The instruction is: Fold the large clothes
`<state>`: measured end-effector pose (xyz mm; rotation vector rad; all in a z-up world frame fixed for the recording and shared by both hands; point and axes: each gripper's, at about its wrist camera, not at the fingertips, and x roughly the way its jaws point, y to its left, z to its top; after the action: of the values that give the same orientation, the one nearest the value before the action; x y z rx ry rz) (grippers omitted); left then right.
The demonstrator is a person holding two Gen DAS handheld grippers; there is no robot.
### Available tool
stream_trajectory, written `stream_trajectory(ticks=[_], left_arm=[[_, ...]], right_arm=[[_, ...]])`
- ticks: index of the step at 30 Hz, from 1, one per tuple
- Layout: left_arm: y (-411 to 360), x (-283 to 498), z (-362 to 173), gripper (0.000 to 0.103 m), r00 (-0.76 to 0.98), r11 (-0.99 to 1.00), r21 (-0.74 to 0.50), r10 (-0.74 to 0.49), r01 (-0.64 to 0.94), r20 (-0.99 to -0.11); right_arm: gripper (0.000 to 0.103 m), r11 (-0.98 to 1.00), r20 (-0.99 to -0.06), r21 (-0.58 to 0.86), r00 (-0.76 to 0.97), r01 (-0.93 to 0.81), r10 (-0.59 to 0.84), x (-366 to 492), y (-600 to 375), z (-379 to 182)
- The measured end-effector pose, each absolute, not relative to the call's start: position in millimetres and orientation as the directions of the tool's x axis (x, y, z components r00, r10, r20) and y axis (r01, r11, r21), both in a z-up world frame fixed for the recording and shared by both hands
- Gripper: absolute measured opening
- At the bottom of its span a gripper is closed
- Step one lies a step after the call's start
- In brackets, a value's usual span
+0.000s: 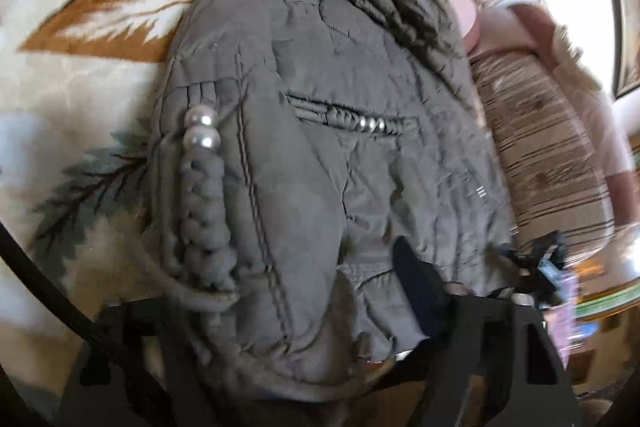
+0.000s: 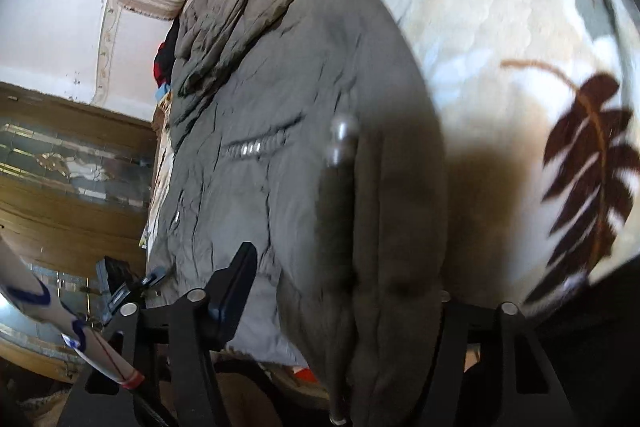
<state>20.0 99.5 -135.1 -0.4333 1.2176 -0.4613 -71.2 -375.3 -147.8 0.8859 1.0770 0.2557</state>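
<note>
I see the grey padded jacket (image 1: pixel 304 147) on the leaf-patterned blanket (image 1: pixel 92 75), its hem bunched at six o'clock between both claws. My left claw (image 1: pixel 280 339) and right claw (image 2: pixel 340 311) look partly spread around that hem; I cannot tell whether either pinches it.

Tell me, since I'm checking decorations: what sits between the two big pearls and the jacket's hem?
A braided fabric cord runs down the jacket from the pearls, seen in the left wrist view.

Jacket (image 1: pixel 312 147) lies on blanket (image 1: pixel 80 99), btwn both hand-held grippers; striped cushion (image 1: pixel 552 163) right of it.
</note>
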Motion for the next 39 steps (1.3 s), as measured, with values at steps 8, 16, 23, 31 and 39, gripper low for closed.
stream_trajectory(ticks=[8, 16, 23, 31, 39], left_arm=[[101, 23, -90, 0.021, 0.354, 0.878, -0.464, -0.473, 0.115, -0.807], [112, 64, -13, 0.019, 0.457, 0.828, -0.528, -0.549, 0.186, -0.7], [79, 174, 49, 0.02, 0.545, 0.897, -0.396, -0.437, 0.198, -0.716], [56, 332, 53, 0.021, 0.558, 0.949, -0.309, -0.287, 0.058, -0.779], [28, 440, -35, 0.024, 0.483, 0.99, -0.126, -0.081, -0.062, -0.872]], right_arm=[[0.024, 0.696, -0.656, 0.705, 0.498, 0.135, 0.568, -70, -359, -105], [0.023, 0.732, -0.586, 0.68, 0.579, -0.027, 0.566, -15, -352, -16], [0.023, 0.753, -0.541, 0.658, 0.678, -0.029, 0.498, 92, -372, 48], [0.024, 0.786, -0.632, 0.603, 0.683, 0.136, 0.367, 250, -401, 53], [0.024, 0.853, -0.788, 0.435, 0.58, 0.289, 0.205, 365, -401, -16]])
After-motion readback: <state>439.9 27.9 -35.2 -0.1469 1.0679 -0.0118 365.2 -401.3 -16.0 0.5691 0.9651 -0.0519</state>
